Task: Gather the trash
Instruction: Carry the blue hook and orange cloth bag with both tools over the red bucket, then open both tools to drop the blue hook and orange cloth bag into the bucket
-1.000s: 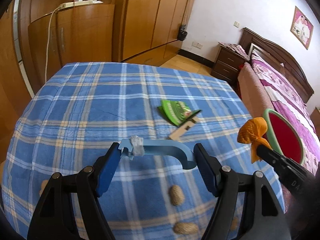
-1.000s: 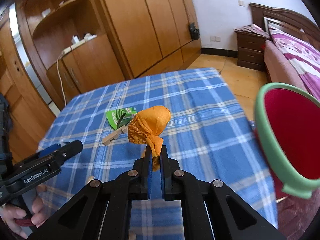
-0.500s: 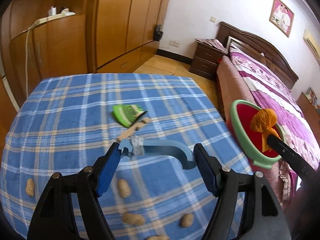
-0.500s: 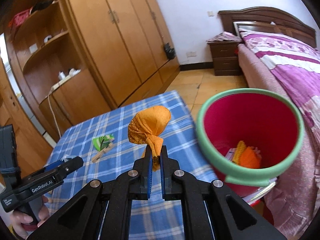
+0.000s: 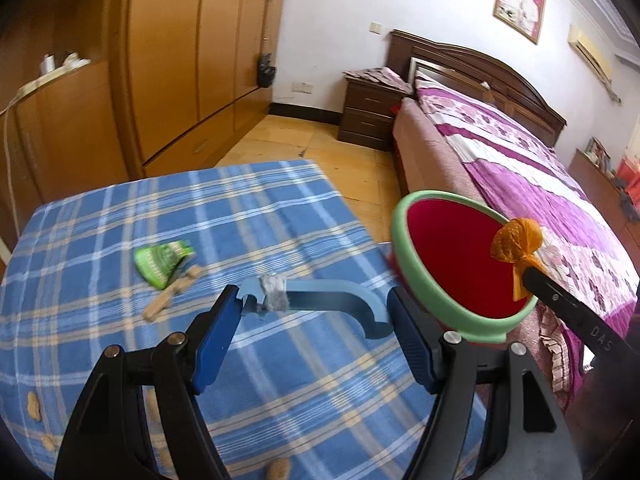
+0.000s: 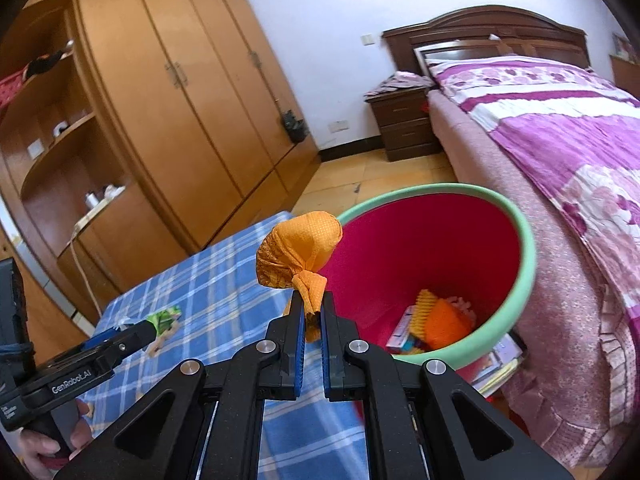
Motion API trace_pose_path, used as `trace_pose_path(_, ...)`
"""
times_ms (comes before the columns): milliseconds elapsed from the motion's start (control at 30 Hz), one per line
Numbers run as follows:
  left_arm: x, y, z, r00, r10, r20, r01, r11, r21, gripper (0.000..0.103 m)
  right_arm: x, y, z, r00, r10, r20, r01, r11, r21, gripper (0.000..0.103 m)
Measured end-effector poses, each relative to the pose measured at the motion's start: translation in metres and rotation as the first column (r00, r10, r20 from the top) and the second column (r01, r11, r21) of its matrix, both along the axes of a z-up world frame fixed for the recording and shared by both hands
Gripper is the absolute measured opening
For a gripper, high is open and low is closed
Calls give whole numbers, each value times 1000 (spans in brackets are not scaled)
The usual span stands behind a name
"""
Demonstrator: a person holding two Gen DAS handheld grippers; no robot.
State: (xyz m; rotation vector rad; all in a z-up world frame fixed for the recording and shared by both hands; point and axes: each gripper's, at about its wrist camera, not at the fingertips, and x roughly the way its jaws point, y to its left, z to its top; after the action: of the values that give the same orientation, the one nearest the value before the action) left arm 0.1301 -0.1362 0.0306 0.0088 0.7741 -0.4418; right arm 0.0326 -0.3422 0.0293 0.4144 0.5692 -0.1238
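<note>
My left gripper (image 5: 313, 307) is shut on a blue plastic hook (image 5: 340, 301) with a grey tape wrap, which spans the gap between both pads above the blue plaid table (image 5: 256, 216). My right gripper (image 6: 312, 305) is shut on the knotted tail of an orange cloth bundle (image 6: 300, 248). It holds the bundle over the near rim of the red bin with a green rim (image 6: 525, 248). In the left wrist view the bundle (image 5: 517, 237) hangs over the bin (image 5: 416, 280), off the table's right edge. Orange and yellow trash (image 6: 438, 320) lies inside the bin.
A green wrapper (image 5: 161, 261) and a wooden clothespin (image 5: 172, 297) lie on the table, with peanuts (image 5: 34, 406) near its front. A bed (image 6: 560, 152) stands right of the bin, a wardrobe (image 6: 192, 92) and a nightstand (image 5: 368, 116) behind. A hand (image 6: 44, 446) holds the left gripper.
Both grippers swung right, from over the table's middle towards the bin. The orange bundle went from above the table to above the bin's rim. Both grips are unchanged.
</note>
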Motion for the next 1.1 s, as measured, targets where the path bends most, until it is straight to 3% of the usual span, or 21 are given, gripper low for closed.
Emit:
trace_pose_path(667, 24, -95, -10, 987, -161, -1, 161, 987, 30, 75, 15, -76, -28, 987, -147, -69, 149, 989, 26, 10)
trace_pose_path(900, 33, -119, -20, 981, -195, -19, 196, 980, 41, 75, 20, -91, -33, 985, -159, -71, 162, 986, 39, 24)
trace_pose_path(1100, 36, -133, -26, 974, -224, -27, 225, 973, 42, 75, 17, -99, -35, 984, -165, -60, 169, 984, 61, 26)
